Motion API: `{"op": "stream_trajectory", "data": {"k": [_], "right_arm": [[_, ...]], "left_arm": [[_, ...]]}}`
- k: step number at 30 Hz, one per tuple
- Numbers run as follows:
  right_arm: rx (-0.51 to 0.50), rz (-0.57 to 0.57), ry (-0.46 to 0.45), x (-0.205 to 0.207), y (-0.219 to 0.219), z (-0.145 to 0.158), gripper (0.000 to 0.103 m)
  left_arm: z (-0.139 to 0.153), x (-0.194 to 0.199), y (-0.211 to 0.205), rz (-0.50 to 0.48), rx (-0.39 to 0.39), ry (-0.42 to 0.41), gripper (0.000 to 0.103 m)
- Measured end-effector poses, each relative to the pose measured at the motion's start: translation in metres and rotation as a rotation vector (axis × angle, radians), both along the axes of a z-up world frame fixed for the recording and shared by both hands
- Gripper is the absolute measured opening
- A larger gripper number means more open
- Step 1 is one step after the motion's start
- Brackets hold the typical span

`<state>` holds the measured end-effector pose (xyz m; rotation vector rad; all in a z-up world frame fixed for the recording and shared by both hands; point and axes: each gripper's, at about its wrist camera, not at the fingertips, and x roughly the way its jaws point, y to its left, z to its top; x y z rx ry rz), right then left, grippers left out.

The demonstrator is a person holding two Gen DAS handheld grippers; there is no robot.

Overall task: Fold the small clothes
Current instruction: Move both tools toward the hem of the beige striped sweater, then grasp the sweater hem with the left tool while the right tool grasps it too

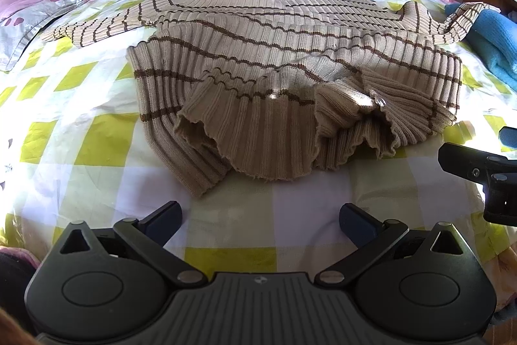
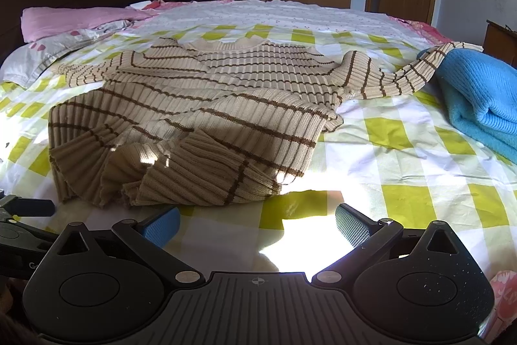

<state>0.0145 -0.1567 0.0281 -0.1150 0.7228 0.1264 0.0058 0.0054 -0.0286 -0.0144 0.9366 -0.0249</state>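
A beige ribbed sweater with brown stripes (image 1: 274, 54) lies spread on the bed, its hem bunched and rumpled toward me. It also shows in the right wrist view (image 2: 200, 105), left of centre. One sleeve reaches left, the other runs right onto a blue garment. My left gripper (image 1: 258, 222) is open and empty, just short of the sweater's hem. My right gripper (image 2: 257, 225) is open and empty, just short of the hem's right corner. The right gripper shows at the right edge of the left wrist view (image 1: 484, 170).
A folded blue knit garment (image 2: 484, 99) lies at the right on the bed, also visible in the left wrist view (image 1: 494, 41). The bed has a yellow-and-white checked sheet (image 2: 404, 167). Pink pillows (image 2: 74, 18) lie at the far left. A wardrobe and door stand behind.
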Motion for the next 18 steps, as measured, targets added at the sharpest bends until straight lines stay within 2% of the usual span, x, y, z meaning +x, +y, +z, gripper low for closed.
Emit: {"op": "stream_trajectory", "data": {"k": [8, 11, 14, 18], "right_arm": [[0.0, 0.01, -0.008, 0.001, 0.001, 0.002, 0.102], [-0.004, 0.02, -0.016, 0.003, 0.002, 0.005, 0.102], [-0.008, 0.044, -0.025, 0.008, 0.005, 0.009, 0.101], [-0.007, 0.077, -0.03, 0.017, 0.011, 0.013, 0.099]], "left_arm": [[0.003, -0.001, 0.002, -0.002, -0.008, 0.011, 0.103], [0.008, -0.001, 0.007, 0.006, -0.033, 0.003, 0.103], [0.018, -0.002, 0.013, 0.011, -0.047, -0.032, 0.103], [0.034, -0.002, 0.021, 0.013, -0.017, -0.1, 0.103]]}}
